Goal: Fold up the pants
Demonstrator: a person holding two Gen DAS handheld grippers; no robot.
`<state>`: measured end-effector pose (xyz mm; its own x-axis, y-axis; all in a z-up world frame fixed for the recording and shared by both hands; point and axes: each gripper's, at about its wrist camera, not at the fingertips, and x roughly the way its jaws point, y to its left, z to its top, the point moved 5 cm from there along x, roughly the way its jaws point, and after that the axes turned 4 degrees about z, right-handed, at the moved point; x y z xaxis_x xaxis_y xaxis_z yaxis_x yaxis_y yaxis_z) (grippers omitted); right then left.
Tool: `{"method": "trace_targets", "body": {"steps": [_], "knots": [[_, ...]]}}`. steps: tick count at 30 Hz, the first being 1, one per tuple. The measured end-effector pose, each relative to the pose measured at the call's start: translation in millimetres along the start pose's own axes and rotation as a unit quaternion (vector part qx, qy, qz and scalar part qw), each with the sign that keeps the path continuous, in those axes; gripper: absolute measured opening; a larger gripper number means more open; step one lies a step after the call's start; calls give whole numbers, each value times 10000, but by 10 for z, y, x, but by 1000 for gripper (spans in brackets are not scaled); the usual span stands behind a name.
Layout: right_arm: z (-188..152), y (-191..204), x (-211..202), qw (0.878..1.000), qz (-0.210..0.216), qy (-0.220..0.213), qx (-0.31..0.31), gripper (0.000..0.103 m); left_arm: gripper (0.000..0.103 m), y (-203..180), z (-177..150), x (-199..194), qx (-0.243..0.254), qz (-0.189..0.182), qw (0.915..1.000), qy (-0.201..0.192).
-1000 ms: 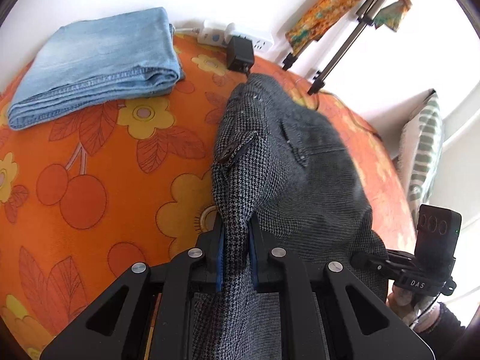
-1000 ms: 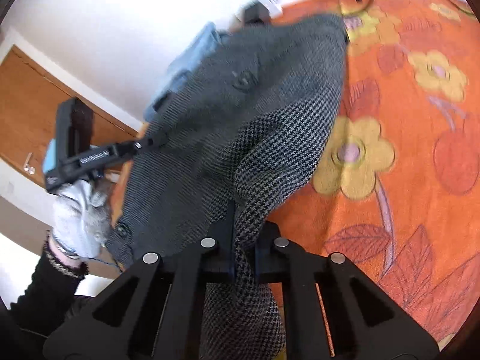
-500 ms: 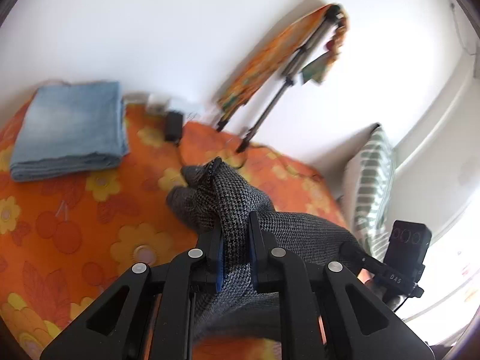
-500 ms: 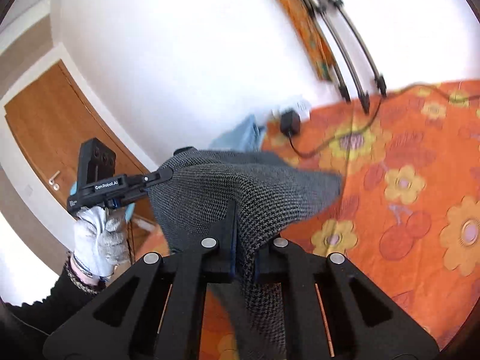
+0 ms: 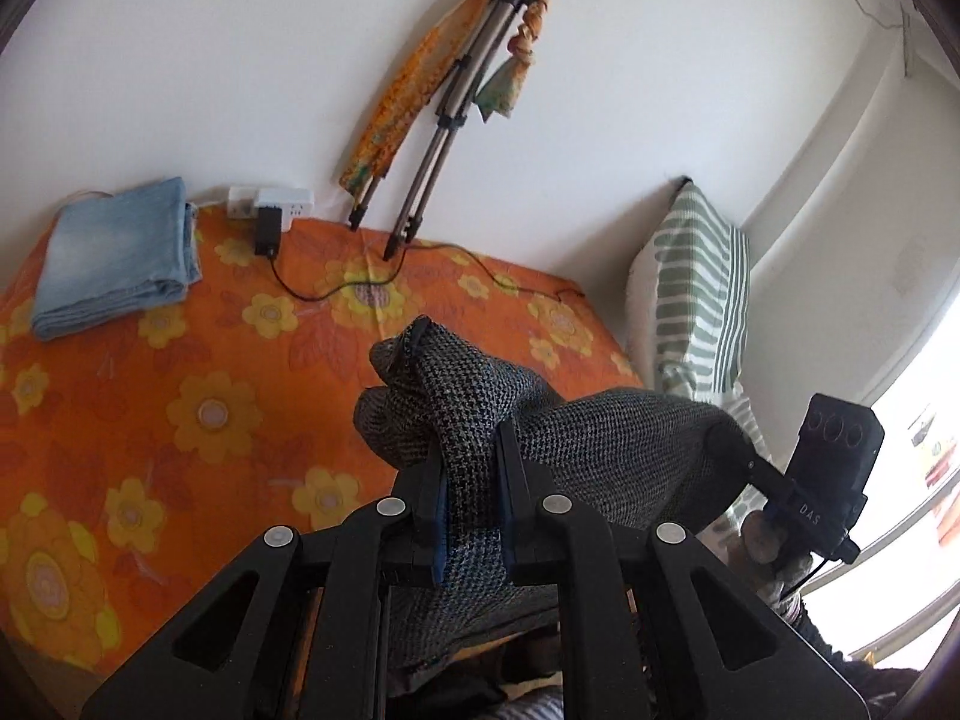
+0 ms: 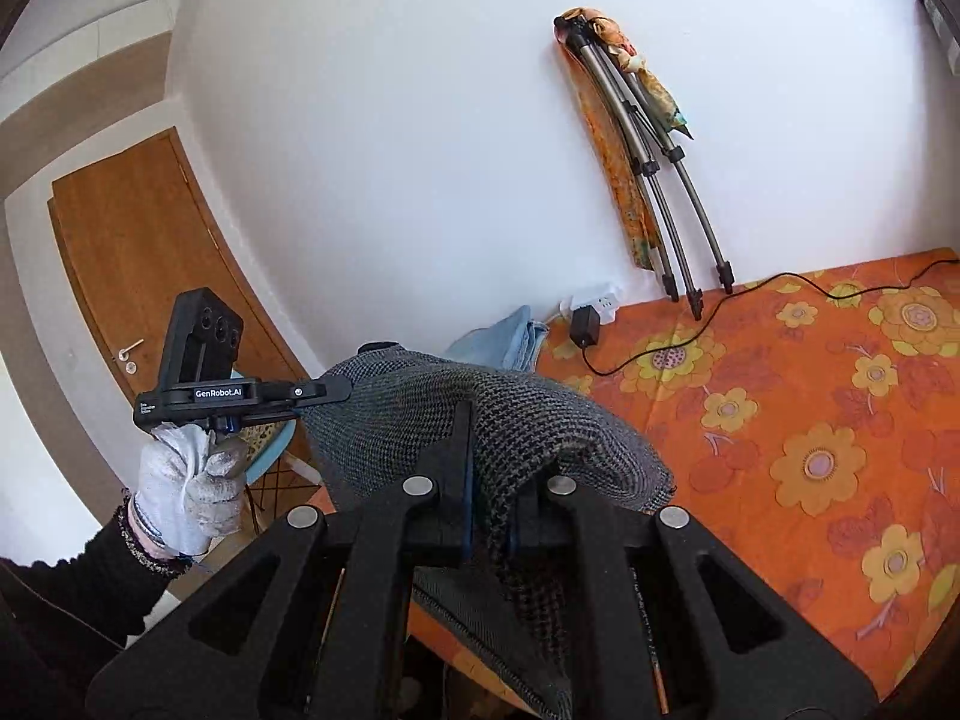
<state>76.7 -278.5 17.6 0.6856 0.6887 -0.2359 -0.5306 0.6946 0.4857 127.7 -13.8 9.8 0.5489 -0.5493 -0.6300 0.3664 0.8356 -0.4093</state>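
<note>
Both grippers have come up since a second ago: the grey houndstooth pants (image 5: pixel 480 396), then draped across the orange floral bedspread (image 5: pixel 180 396), now hang clear of it, bunched between the two tools. Left gripper (image 5: pixel 468 468) is clamped on a fold of the cloth, jaws narrow with fabric filling the gap; right gripper (image 6: pixel 489 480) likewise pinches a fold, cloth spilling over its right finger. The lower part of the pants drops below both frames, so how far the legs hang cannot be judged. From the right wrist view, the gloved left hand (image 6: pixel 192 492) grips its tool handle upright, forearm rising from lower left. The right hand is mostly hidden behind its tool. Farther off: folded blue jeans (image 5: pixel 114 258) on the bedspread's far corner, power strip (image 5: pixel 270 204), tripod (image 5: pixel 444 120) leaning on the wall, striped pillow (image 5: pixel 696 294).
</note>
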Motion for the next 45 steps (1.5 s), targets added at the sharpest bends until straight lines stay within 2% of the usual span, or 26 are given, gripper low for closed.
{"method": "trace_targets", "body": {"steps": [5, 9, 13, 17, 24, 27, 29, 31, 33, 38, 44, 45], "knots": [[-331, -25, -199, 9995, -82, 239, 208, 8, 12, -83, -336, 67, -91, 168, 9981, 583], [-443, -299, -28, 9971, -223, 497, 525, 7, 12, 29, -324, 286, -304, 196, 9965, 751], [-378, -638, 235, 9938, -271, 591, 899, 7, 12, 298, -185, 625, -778, 103, 9935, 827], [-196, -940, 592, 9919, -439, 653, 998, 7, 12, 568, 146, 1008, -1096, 47, 9908, 796], [9, -1725, 1218, 9820, -752, 739, 1564, 7, 13, 882, 661, 1754, -1271, 72, 9882, 853], [6, -2050, 1430, 9760, -910, 843, 1790, 7, 16, 975, 853, 2051, -1163, 200, 9895, 833], [-2, -2247, 1563, 9723, -1006, 933, 1891, 7, 16, 1026, 990, 2222, -983, 490, 9912, 734], [-20, -2442, 1677, 9683, -1139, 1007, 1980, 7, 16, 1070, 1106, 2300, -797, 741, 9925, 562], [-63, -2607, 1770, 9641, -1241, 1096, 2078, 7, 16, 1097, 1187, 2317, -718, 775, 9931, 513], [-92, -2723, 1881, 9619, -1146, 1281, 2126, 8, 16, 933, 1192, 2185, -182, 780, 9958, 443], [-88, -2752, 1824, 9532, -1089, 1640, 2297, 13, 16, 619, 899, 2274, 124, 331, 9964, 765], [-81, -2731, 1761, 9512, -1126, 1747, 2281, 17, 16, 582, 864, 2279, 166, 297, 9964, 777]]}}
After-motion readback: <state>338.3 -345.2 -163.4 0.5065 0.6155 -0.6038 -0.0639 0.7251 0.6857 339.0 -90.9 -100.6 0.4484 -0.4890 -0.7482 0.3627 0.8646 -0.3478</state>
